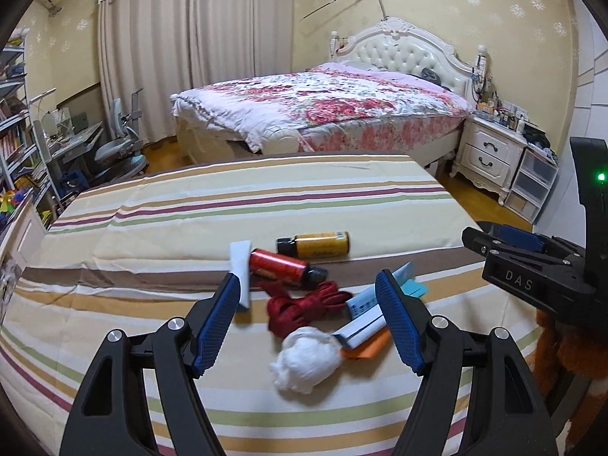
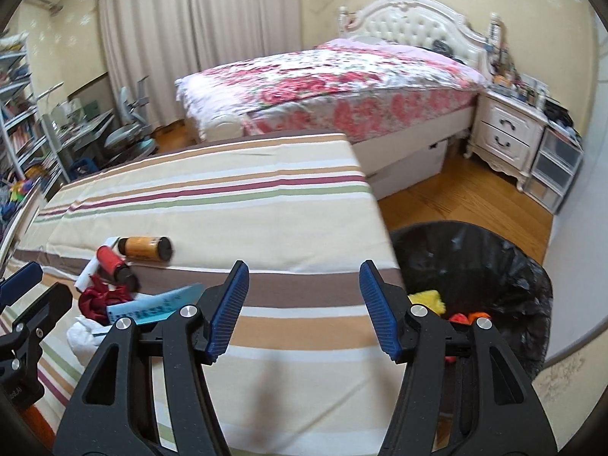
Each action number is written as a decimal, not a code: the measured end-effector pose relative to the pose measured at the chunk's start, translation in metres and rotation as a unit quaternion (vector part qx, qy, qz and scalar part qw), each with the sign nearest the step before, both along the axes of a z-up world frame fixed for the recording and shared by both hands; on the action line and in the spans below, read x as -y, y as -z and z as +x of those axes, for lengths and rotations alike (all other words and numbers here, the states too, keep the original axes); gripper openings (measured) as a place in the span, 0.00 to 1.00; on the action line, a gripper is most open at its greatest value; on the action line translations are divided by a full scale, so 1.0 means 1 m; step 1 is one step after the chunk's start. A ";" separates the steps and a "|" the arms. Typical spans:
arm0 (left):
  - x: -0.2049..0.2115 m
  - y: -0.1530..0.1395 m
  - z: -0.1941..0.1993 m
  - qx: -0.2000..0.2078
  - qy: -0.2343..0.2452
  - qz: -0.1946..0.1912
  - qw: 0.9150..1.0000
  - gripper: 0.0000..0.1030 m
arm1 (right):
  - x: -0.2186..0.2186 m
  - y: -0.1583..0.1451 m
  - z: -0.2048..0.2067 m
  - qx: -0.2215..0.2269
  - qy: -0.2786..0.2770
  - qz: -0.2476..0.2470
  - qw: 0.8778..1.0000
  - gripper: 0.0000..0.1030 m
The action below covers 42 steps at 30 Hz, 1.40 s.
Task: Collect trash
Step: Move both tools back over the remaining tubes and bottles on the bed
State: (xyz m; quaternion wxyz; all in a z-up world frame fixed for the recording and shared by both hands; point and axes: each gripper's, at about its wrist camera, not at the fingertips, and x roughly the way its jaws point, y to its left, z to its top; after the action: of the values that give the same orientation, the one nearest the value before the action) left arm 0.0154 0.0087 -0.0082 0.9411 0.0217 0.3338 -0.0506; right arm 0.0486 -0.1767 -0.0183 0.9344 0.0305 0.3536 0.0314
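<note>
Trash lies on a striped cloth-covered table (image 1: 190, 205): a white crumpled tissue (image 1: 306, 359), a red cord bundle (image 1: 304, 306), a red bottle (image 1: 279, 266), a yellow bottle (image 1: 315, 245), a white tube (image 1: 241, 266), blue-white paper (image 1: 363, 304) and an orange scrap (image 1: 370, 345). My left gripper (image 1: 307, 285) is open above the pile, empty. My right gripper (image 2: 304, 269) is open and empty over the table's right part (image 2: 266, 304). A bin with a black bag (image 2: 482, 266) stands right of the table, holding yellow and orange items (image 2: 427, 300). The pile shows at left in the right wrist view (image 2: 110, 296).
A bed with a floral quilt (image 1: 323, 102) stands beyond the table. A white nightstand (image 1: 490, 152) and plastic drawers (image 1: 532, 186) are at the right. A desk, chair (image 1: 117, 148) and shelves (image 1: 15, 133) are at the left. Wood floor (image 2: 456, 197) lies around the bin.
</note>
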 end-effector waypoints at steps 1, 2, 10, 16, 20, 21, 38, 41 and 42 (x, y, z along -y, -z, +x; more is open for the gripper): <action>-0.008 0.001 -0.001 -0.003 -0.008 -0.001 1.000 0.70 | -0.006 0.000 0.004 -0.002 -0.008 -0.001 1.000 0.57; -0.014 0.004 -0.003 -0.006 -0.014 -0.002 1.000 0.70 | -0.013 0.000 0.006 -0.004 -0.015 -0.002 1.000 0.57; -0.053 0.020 -0.013 -0.027 -0.056 -0.007 0.998 0.70 | -0.048 0.013 0.027 -0.036 -0.043 -0.034 0.998 0.58; -0.068 0.028 -0.016 -0.037 -0.075 -0.012 0.996 0.70 | -0.049 0.023 0.015 -0.060 -0.043 -0.048 0.996 0.58; -0.073 0.031 -0.016 -0.040 -0.077 -0.016 0.996 0.70 | -0.046 0.028 0.000 -0.073 -0.041 -0.048 0.995 0.58; -0.074 0.032 -0.016 -0.040 -0.077 -0.016 0.996 0.70 | -0.045 0.028 -0.003 -0.075 -0.041 -0.049 0.995 0.58; -0.076 0.036 -0.022 -0.047 -0.080 -0.021 0.995 0.70 | -0.058 0.032 -0.033 -0.091 -0.082 -0.048 0.991 0.58; -0.078 0.036 -0.023 -0.048 -0.081 -0.022 0.995 0.70 | -0.064 0.030 -0.035 -0.087 -0.090 -0.047 0.991 0.58; -0.078 0.036 -0.023 -0.049 -0.082 -0.023 0.995 0.70 | -0.066 0.030 -0.035 -0.086 -0.092 -0.046 0.991 0.58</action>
State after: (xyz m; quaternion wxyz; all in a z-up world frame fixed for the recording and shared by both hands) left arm -0.0081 0.0871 -0.0444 0.9250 -0.0302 0.3785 0.0176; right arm 0.0138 -0.1105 -0.0482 0.8941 -0.0427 0.4350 0.0981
